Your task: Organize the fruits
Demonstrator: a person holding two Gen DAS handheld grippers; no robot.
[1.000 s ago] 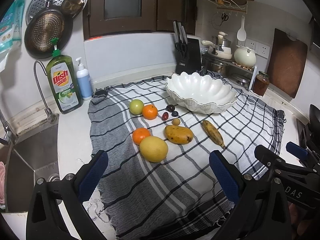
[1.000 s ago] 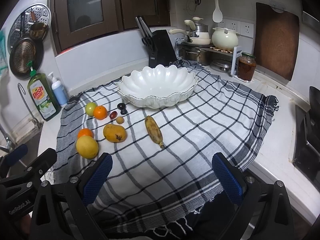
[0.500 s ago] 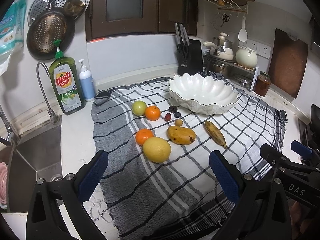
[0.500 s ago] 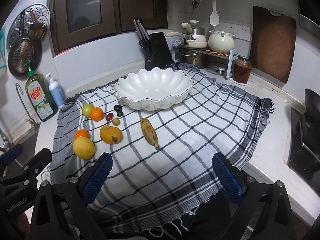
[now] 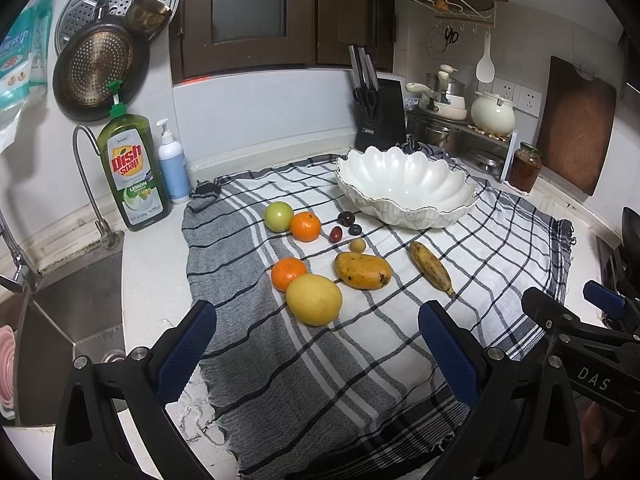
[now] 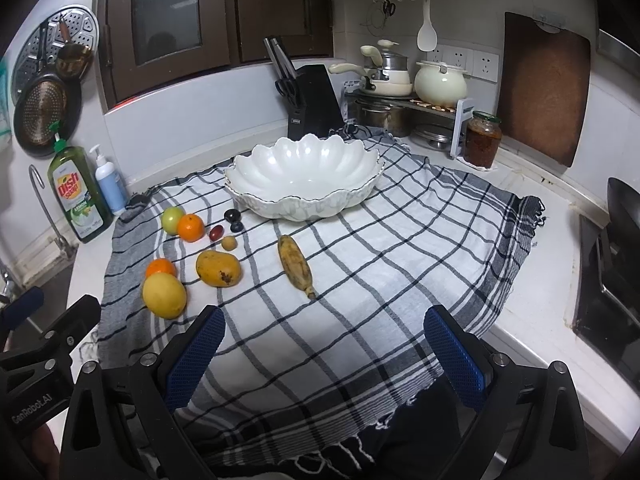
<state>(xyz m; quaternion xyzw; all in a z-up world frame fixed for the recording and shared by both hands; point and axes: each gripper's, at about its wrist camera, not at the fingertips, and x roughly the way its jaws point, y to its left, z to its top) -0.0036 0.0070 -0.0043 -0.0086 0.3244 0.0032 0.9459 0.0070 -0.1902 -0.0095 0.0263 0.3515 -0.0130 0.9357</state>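
Spreading wide and holding nothing: left gripper [image 5: 316,344], blue-padded fingers [image 5: 186,350] hovering over the near edge of the checked cloth [image 5: 360,360]. Likewise gaping wide and gripping nothing: right gripper [image 6: 320,350], fingers [image 6: 454,354] hanging above the cloth's fringed near hem.

Lying just beyond the left gripper's fingers: a big yellow citrus [image 5: 314,299], touching an orange [image 5: 289,273] behind it. Resting beside these, toward the right: a spotted mango [image 5: 363,270], then a browned banana [image 5: 431,267] lying apart, pointing away toward the bowl. Sitting farther back: a small tan fruit [image 5: 357,245], a red one [image 5: 335,233], two dark plums [image 5: 346,218], a second orange [image 5: 305,226] touching a green apple [image 5: 279,216].

Standing past all the fruit, on the cloth's far side: a white scalloped bowl [image 5: 400,196], holding no fruit.

Covering the pale surface [image 5: 152,272], with a dish soap bottle [image 5: 132,172] and a knife block [image 5: 380,116] standing at the back.
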